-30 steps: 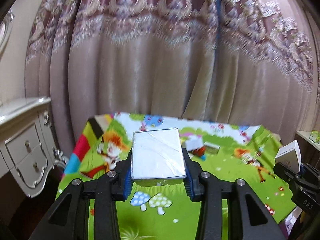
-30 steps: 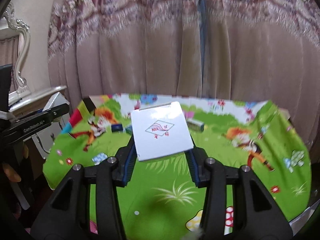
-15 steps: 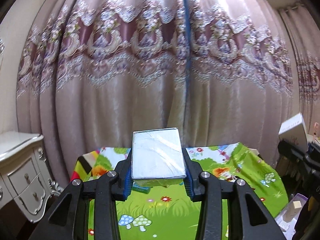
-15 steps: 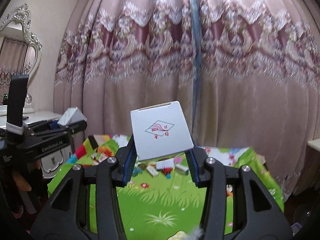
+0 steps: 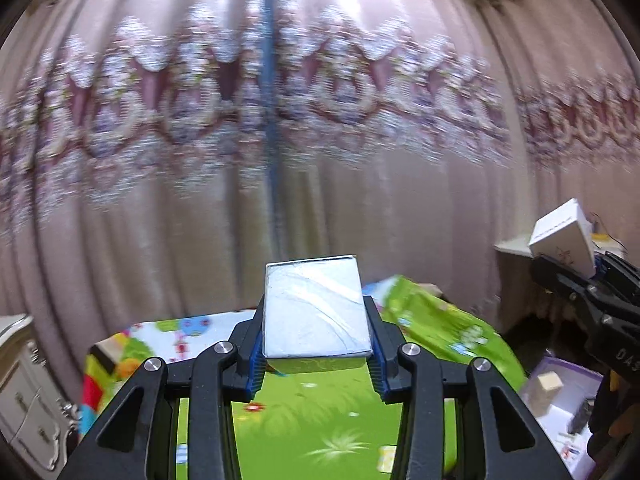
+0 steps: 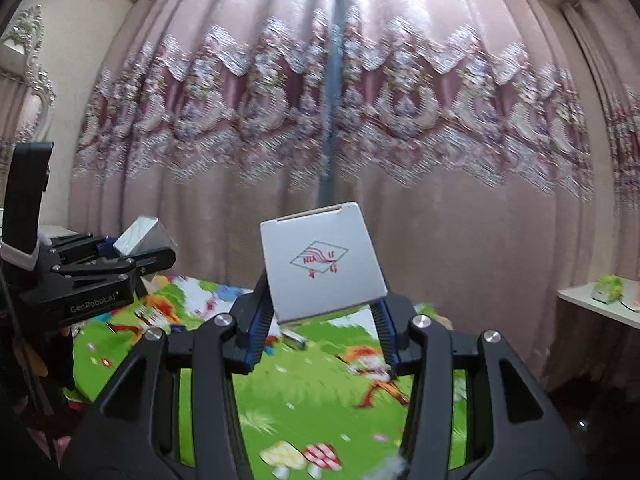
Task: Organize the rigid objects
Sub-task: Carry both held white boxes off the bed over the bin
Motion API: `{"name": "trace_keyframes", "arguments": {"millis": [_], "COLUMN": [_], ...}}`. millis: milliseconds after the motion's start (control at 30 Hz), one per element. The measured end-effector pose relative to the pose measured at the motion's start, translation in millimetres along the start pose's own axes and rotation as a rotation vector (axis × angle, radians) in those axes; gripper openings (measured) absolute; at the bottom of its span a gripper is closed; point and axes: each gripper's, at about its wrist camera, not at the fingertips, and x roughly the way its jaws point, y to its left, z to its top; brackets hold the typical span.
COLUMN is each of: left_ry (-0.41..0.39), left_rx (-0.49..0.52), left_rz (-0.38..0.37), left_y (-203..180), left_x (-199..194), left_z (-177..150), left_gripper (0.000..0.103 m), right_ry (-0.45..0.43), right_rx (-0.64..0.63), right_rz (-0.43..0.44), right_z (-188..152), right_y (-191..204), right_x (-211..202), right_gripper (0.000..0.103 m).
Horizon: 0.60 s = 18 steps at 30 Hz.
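Observation:
My left gripper (image 5: 316, 350) is shut on a silver foil-wrapped box (image 5: 316, 308), held flat and raised above the table. My right gripper (image 6: 322, 320) is shut on a white box with a red logo (image 6: 322, 264), tilted up toward the curtain. In the left wrist view the right gripper (image 5: 580, 280) with its white box (image 5: 562, 242) shows at the right edge. The left gripper (image 6: 132, 258) with its silver box (image 6: 142, 236) shows at the left of the right wrist view. Both are held over the table with the colourful cartoon cloth (image 6: 312, 392).
A patterned pink curtain (image 6: 360, 140) fills the background. Small items (image 6: 294, 338) lie on the cloth beyond the right fingers. A white dresser (image 5: 24, 396) stands at the left, a shelf (image 6: 600, 300) at the right, and a purple-rimmed box with small objects (image 5: 560, 412) sits low at the right.
Both grippers have risen and tilted up with their boxes still clamped; the table has dropped low in both views and the curtain now fills most of the frame.

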Motion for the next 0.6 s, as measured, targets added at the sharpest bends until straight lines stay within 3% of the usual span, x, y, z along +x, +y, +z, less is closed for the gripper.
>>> {"name": "trace_keyframes", "arguments": {"millis": [400, 600], "left_ry": [0.106, 0.199], "left_rx": [0.137, 0.213], "left_rz": [-0.289, -0.389], "left_y": [-110, -161], "left_x": [26, 41], "left_z": [-12, -27], "left_gripper": [0.042, 0.042], "right_ry": [0.12, 0.195], "right_rx": [0.04, 0.061], "right_rz": [-0.263, -0.323], "right_z": [-42, -60], "right_y": [-79, -112], "right_x": [-56, -70], "right_gripper": [0.05, 0.05]}}
